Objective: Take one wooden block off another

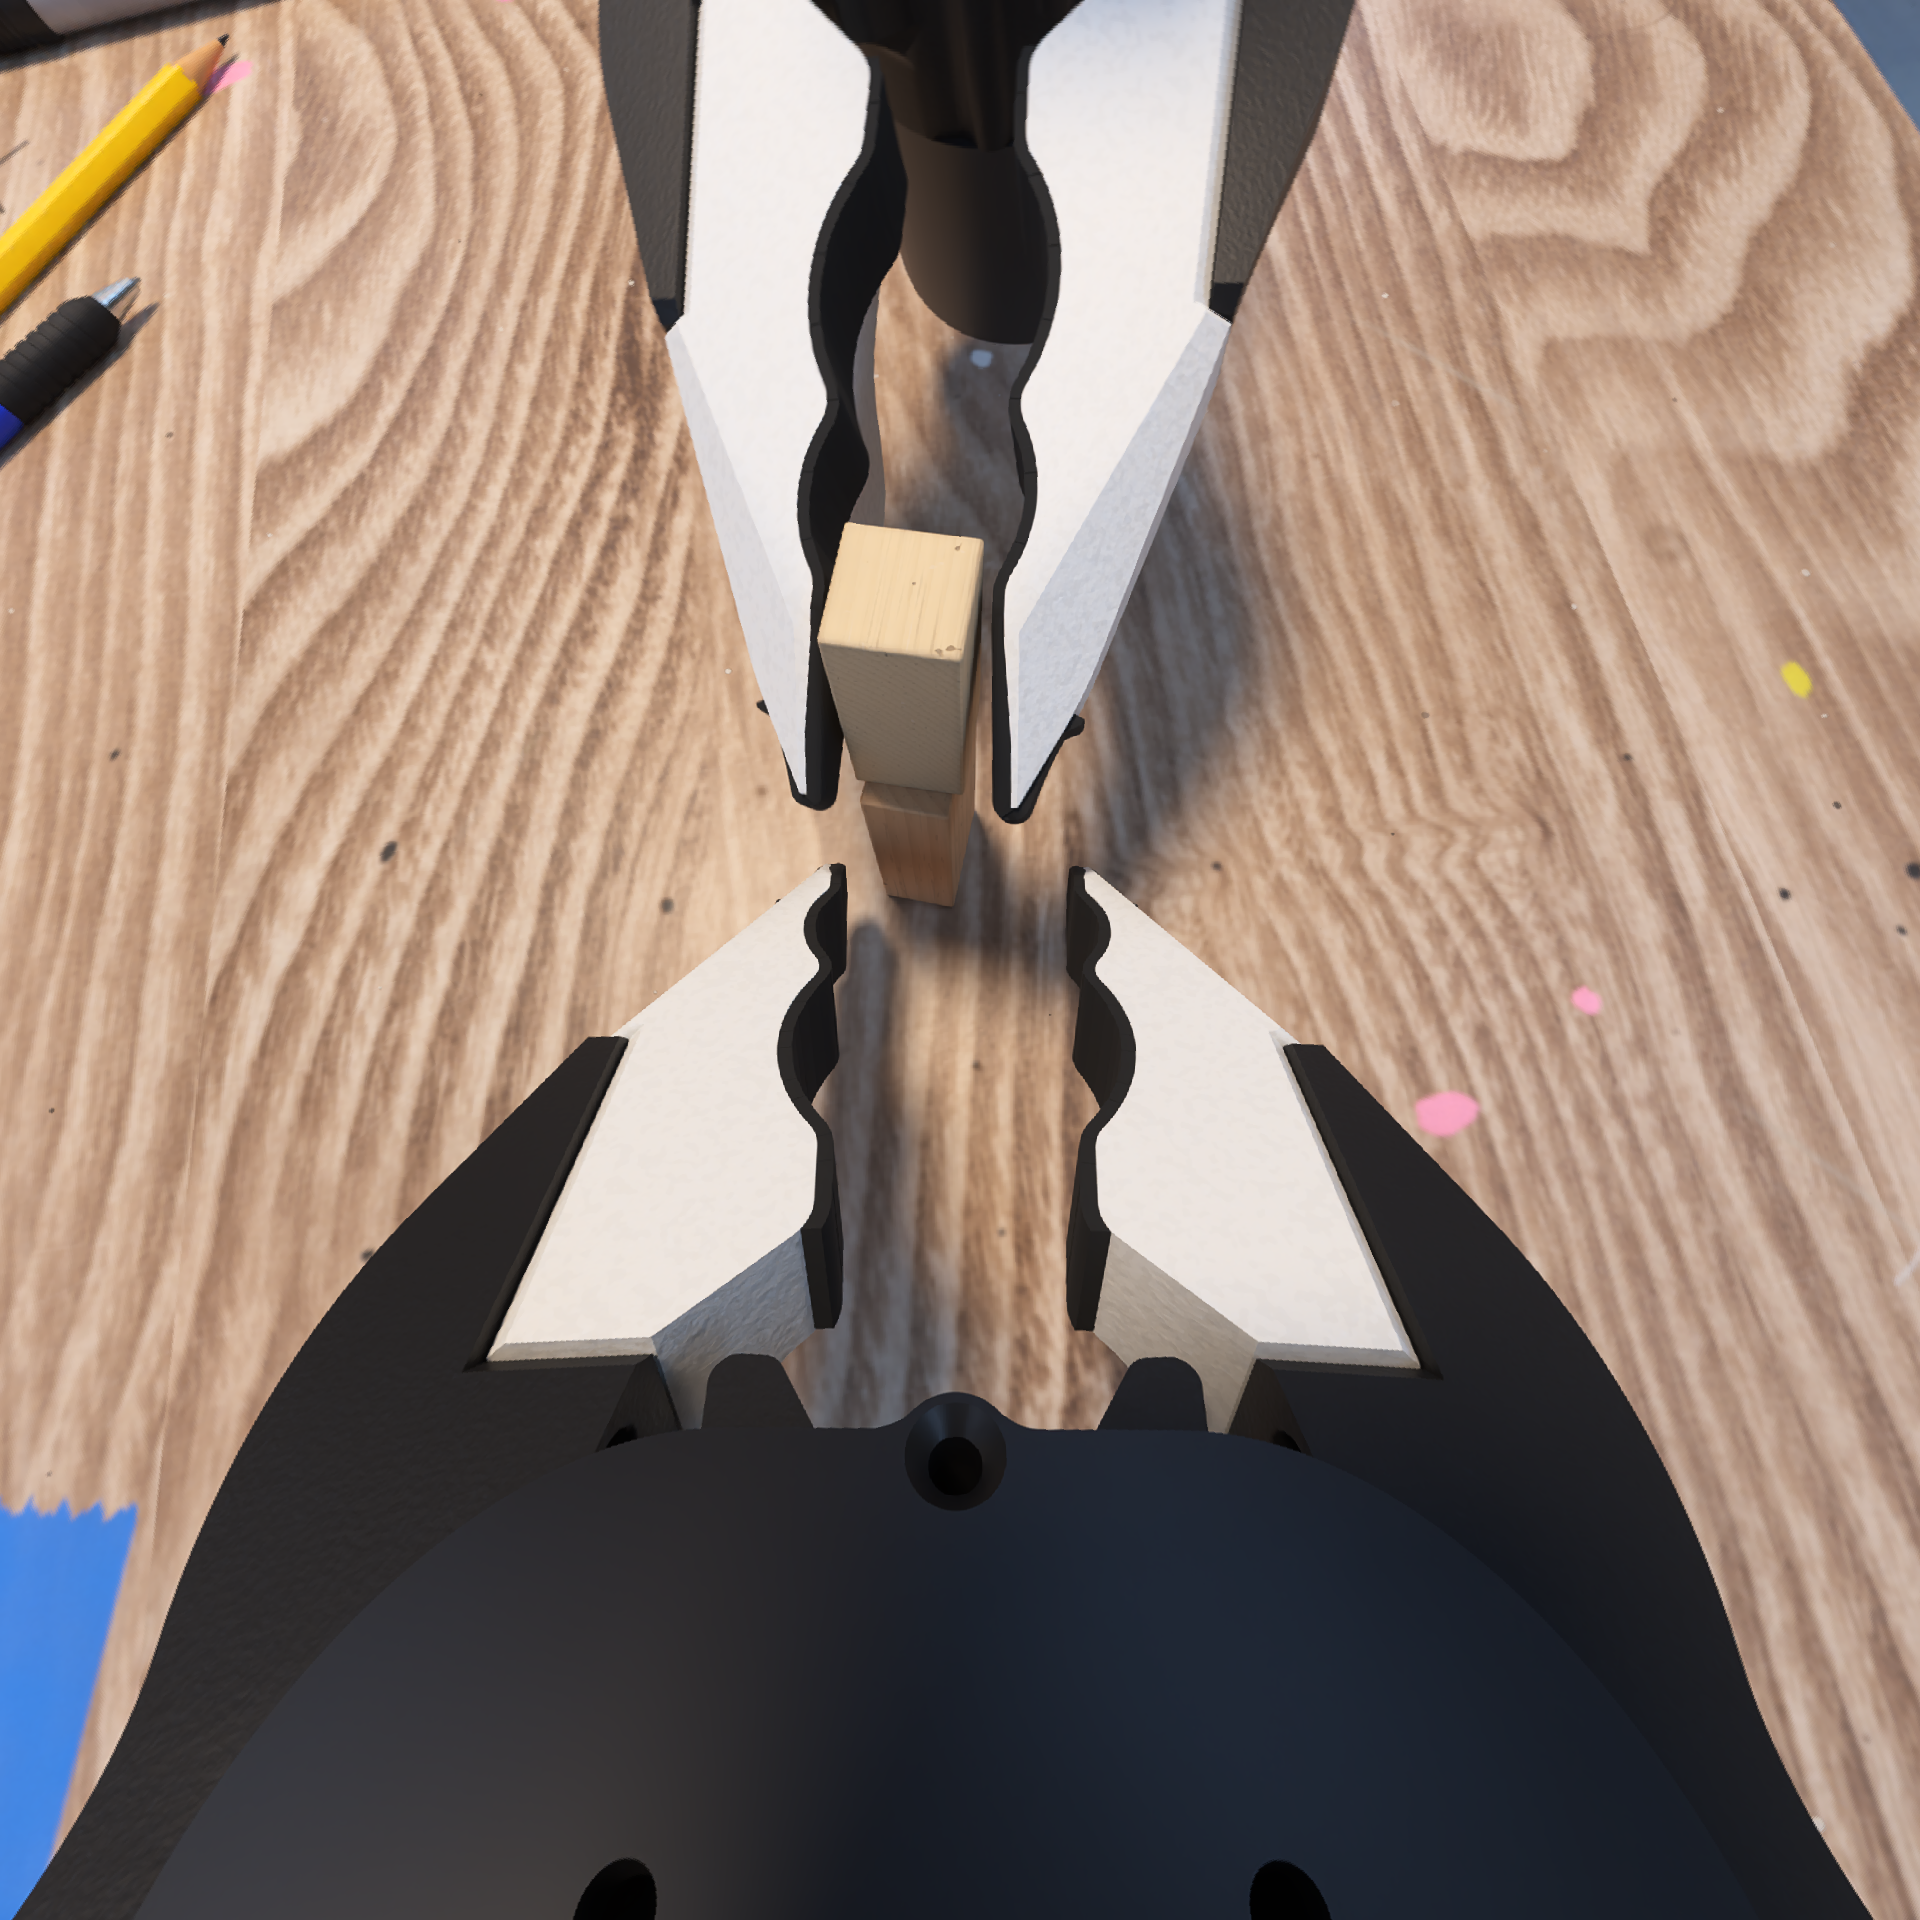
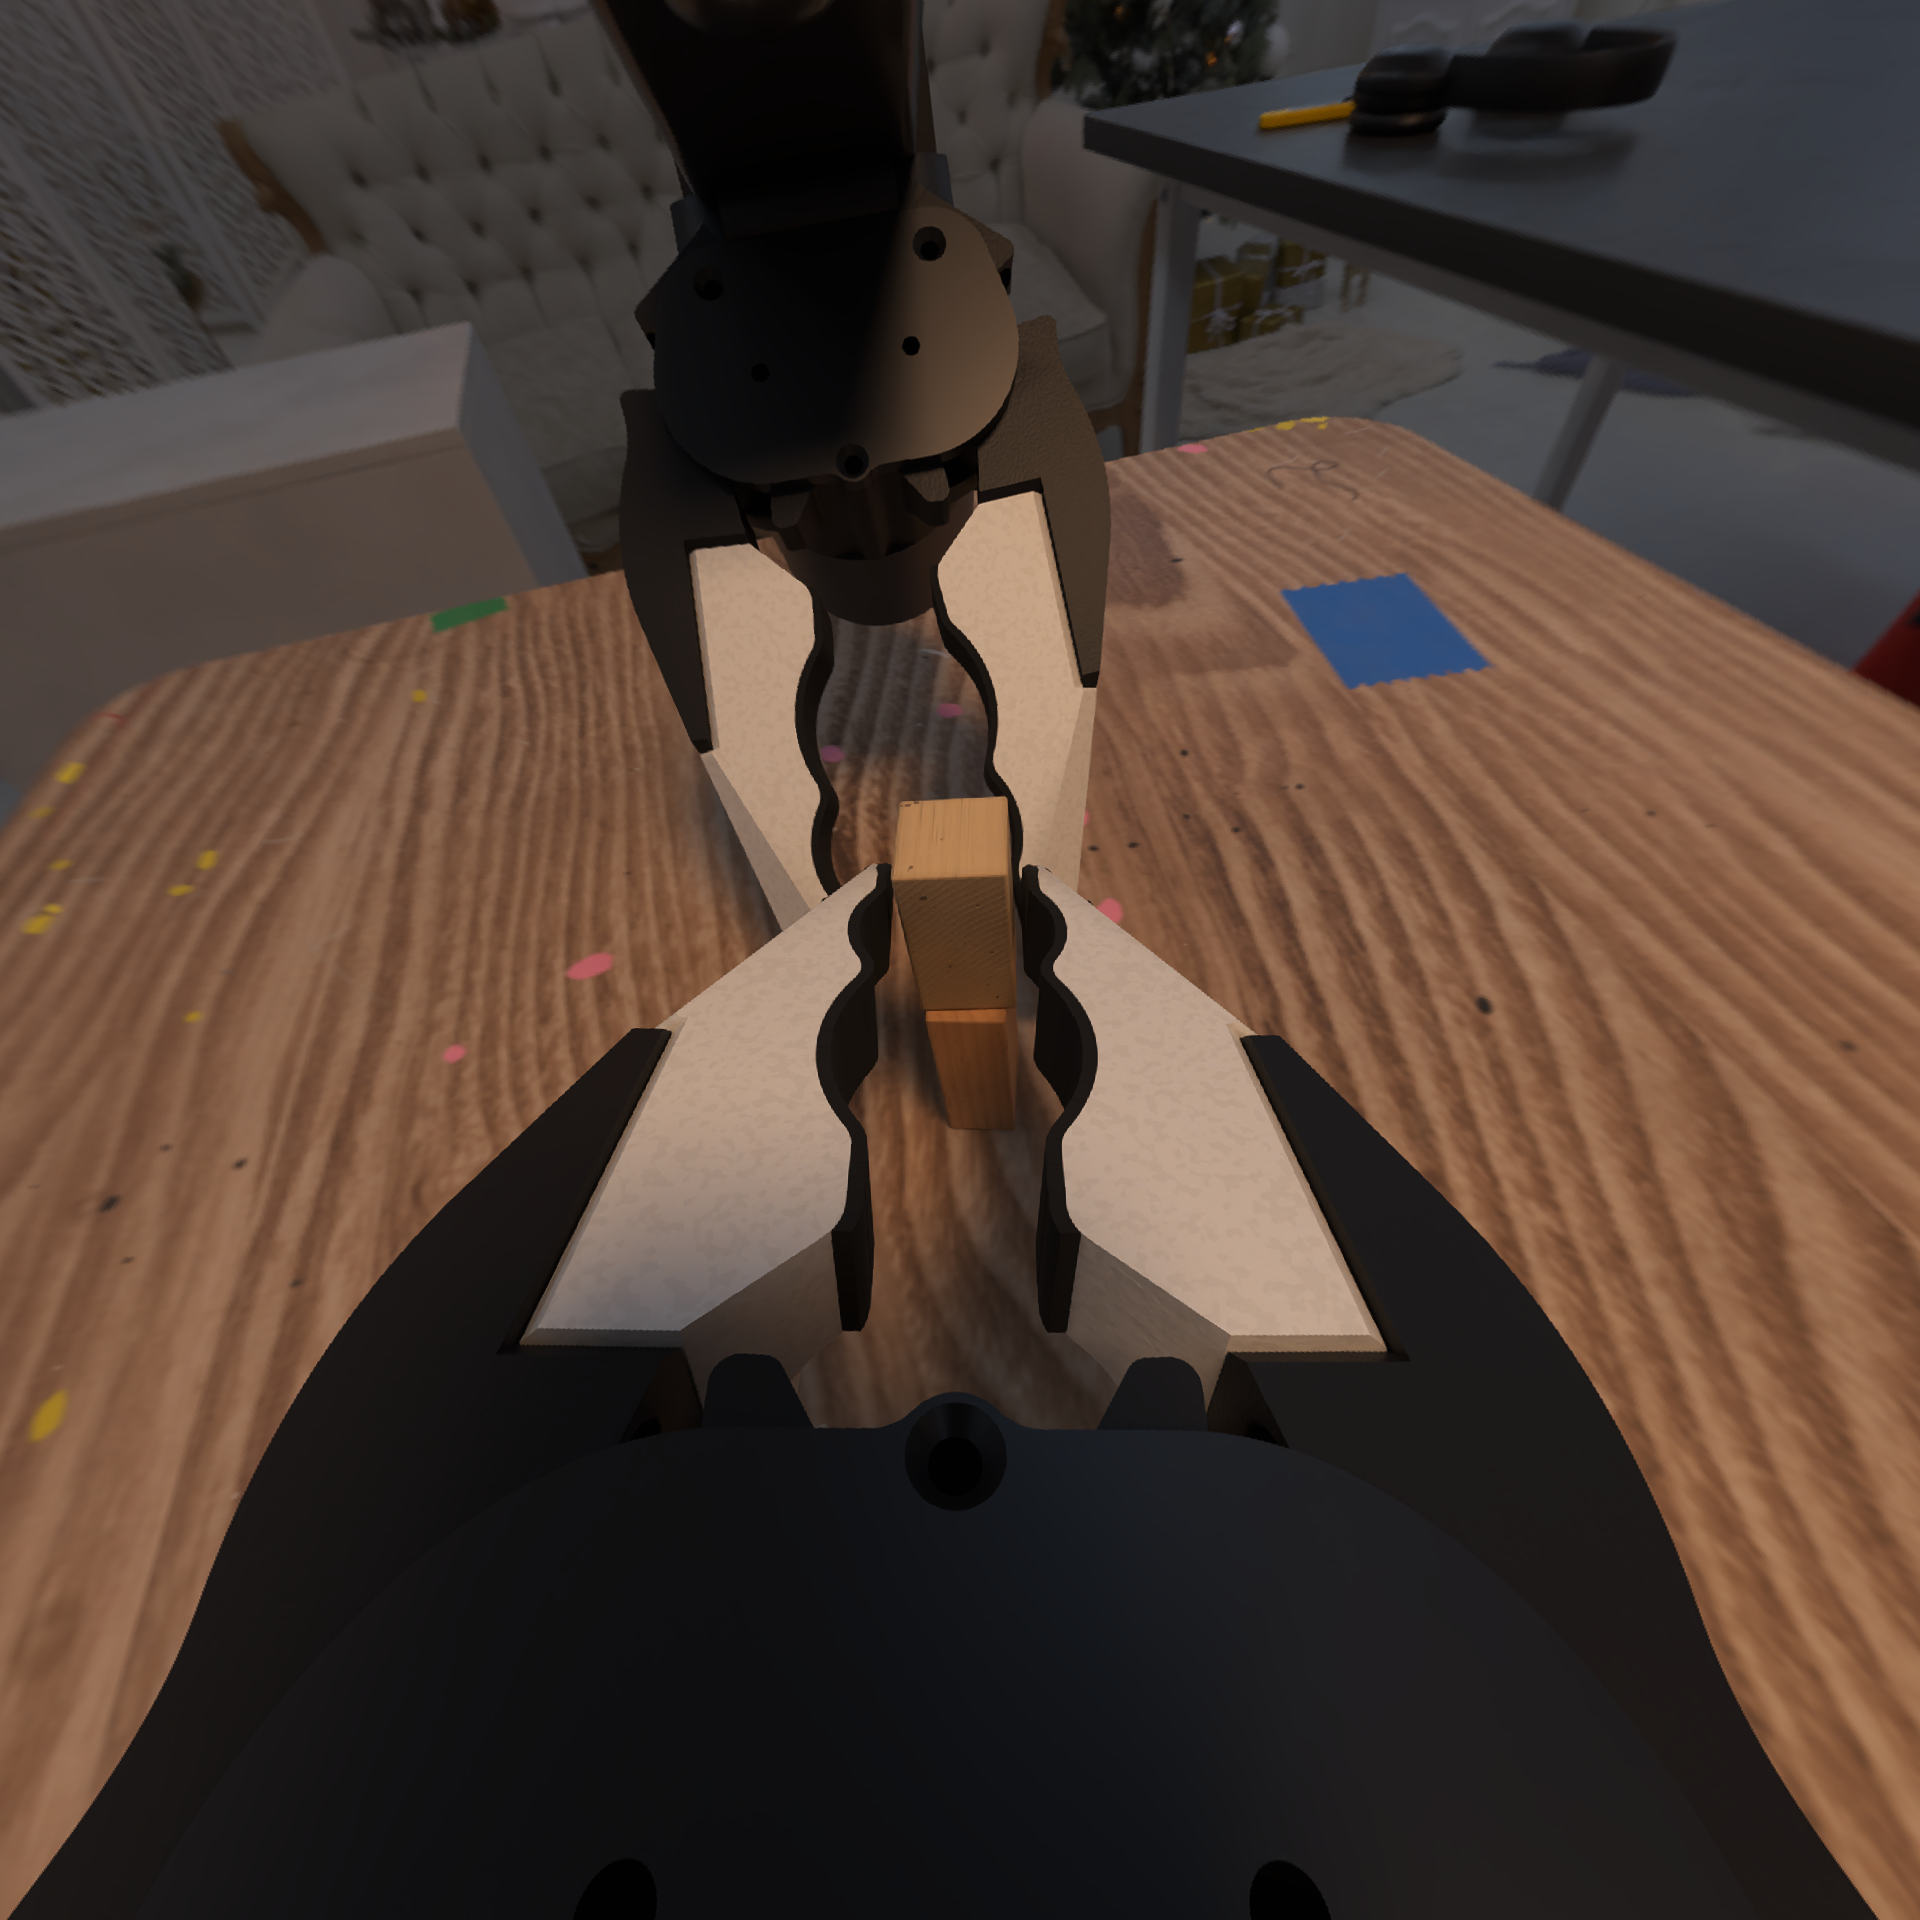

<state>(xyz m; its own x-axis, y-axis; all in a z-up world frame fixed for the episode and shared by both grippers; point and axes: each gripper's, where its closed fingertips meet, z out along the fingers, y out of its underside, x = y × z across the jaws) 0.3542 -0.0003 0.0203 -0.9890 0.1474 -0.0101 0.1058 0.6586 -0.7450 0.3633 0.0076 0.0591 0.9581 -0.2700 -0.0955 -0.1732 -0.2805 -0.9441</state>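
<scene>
A light wooden block point(image 1: 904, 644) stands on end on a darker, smaller wooden block point(image 1: 920, 847), on the wooden table point(image 1: 416, 935). In the right wrist view the upper block point(image 2: 954, 925) sits on the lower block point(image 2: 971, 1065). My right gripper point(image 2: 956, 878) has its fingertips on either side of the upper block, with thin gaps showing. It enters the left wrist view from the top point(image 1: 914, 805). My left gripper point(image 1: 956, 878) is open and empty, with its tips just short of the lower block. Its fingers point(image 2: 748, 675) show behind the stack in the right wrist view.
A yellow pencil point(image 1: 104, 166) and a pen point(image 1: 57, 353) lie far to the left. A blue patch point(image 2: 1382, 629) marks the table. A dark table point(image 2: 1558, 177) and a white cabinet point(image 2: 260, 468) stand beyond the table's edge.
</scene>
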